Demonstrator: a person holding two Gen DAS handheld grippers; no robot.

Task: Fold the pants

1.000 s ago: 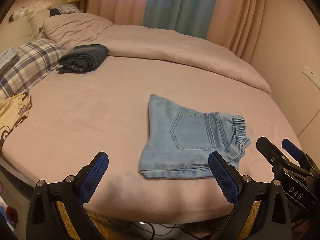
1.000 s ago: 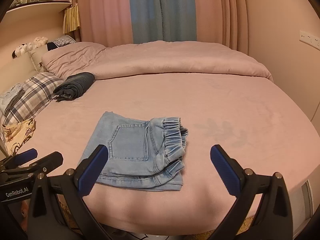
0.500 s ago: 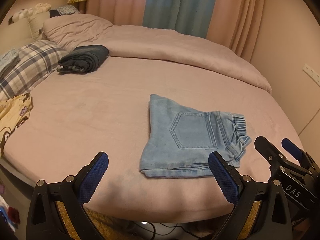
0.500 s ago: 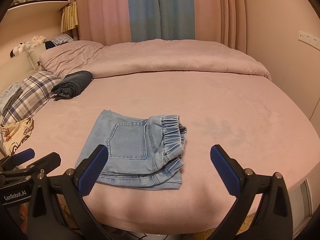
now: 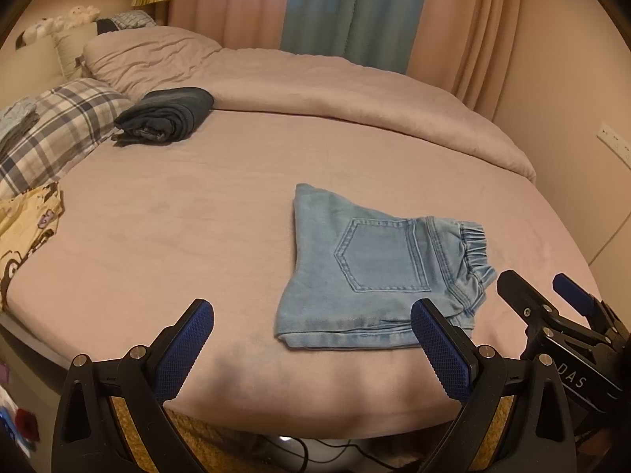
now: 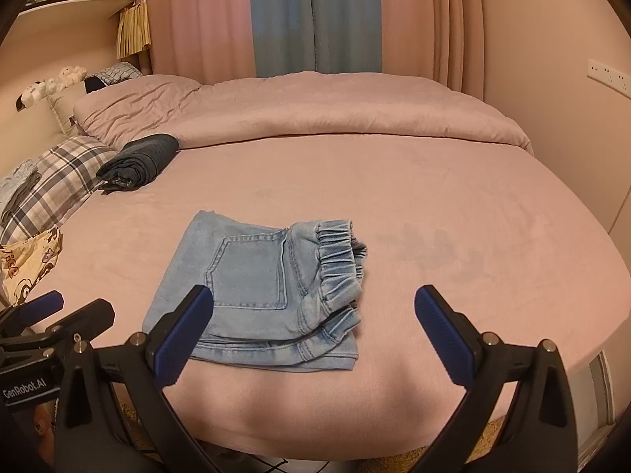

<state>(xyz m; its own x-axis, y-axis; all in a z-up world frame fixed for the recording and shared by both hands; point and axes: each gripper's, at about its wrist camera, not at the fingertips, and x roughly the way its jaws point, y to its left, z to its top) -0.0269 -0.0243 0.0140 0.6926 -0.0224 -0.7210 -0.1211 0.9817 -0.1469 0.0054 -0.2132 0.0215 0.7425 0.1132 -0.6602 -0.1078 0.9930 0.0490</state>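
The light blue denim pants (image 5: 370,272) lie folded into a compact rectangle on the pink bed (image 5: 177,216), back pocket up, elastic waistband to the right. They also show in the right wrist view (image 6: 268,280). My left gripper (image 5: 311,339) is open and empty, held near the bed's front edge, left of the pants. My right gripper (image 6: 313,315) is open and empty, just in front of the pants. The right gripper also shows in the left wrist view (image 5: 552,299), and the left gripper shows in the right wrist view (image 6: 67,307).
A folded dark garment (image 5: 165,116) lies at the back left beside a plaid pillow (image 5: 51,126). A yellow patterned cloth (image 5: 23,228) lies at the left edge. A bunched pink duvet (image 5: 335,90) runs along the back. Curtains and a wall stand behind and right.
Both grippers have drawn back slightly from the bed; the folded pants have not moved.
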